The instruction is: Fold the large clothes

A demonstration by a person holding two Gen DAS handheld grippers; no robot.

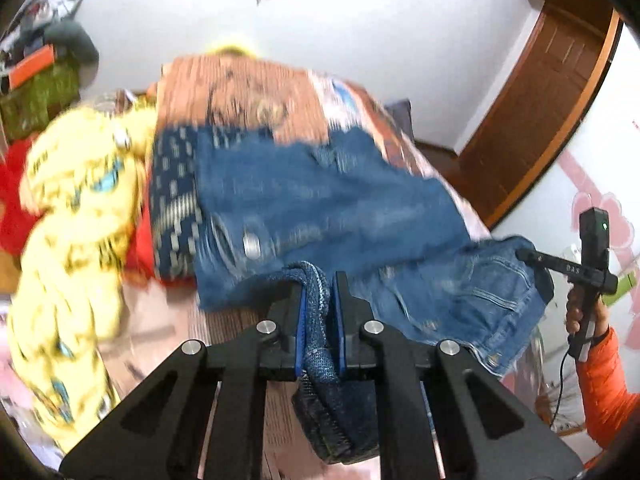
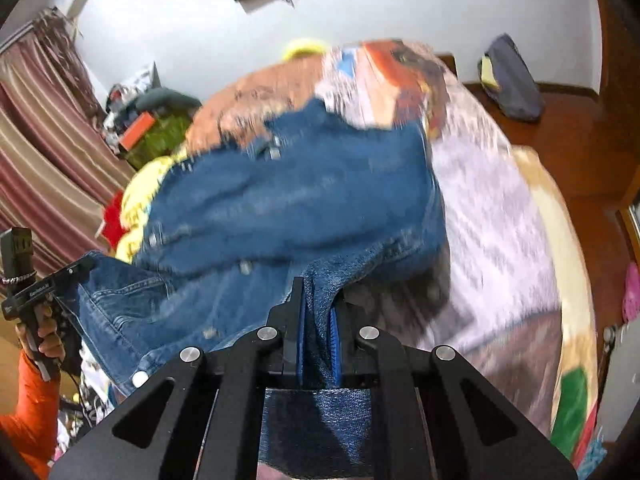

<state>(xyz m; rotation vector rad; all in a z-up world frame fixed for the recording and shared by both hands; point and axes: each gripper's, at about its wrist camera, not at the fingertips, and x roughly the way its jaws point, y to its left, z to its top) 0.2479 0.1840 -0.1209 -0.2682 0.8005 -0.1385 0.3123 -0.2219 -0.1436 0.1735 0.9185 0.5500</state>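
Observation:
A blue denim jacket [image 1: 320, 200] lies spread over the patterned bed cover, blurred by motion. My left gripper [image 1: 319, 280] is shut on a bunched denim edge at the jacket's near side, with cloth hanging down between the fingers. My right gripper [image 2: 318, 300] is shut on another denim edge of the same jacket [image 2: 288, 200]. The right gripper also shows at the right of the left wrist view [image 1: 524, 254], clamped on the jacket's corner. The left gripper shows at the left of the right wrist view [image 2: 82, 268], on the opposite corner.
The bed [image 2: 492, 216] has a pink and orange cover. A yellow patterned garment [image 1: 76, 216] and red cloth [image 1: 12, 200] lie at the bed's left side. A dark bag [image 2: 510, 76] sits on the wooden floor. A door [image 1: 540, 100] stands at the right.

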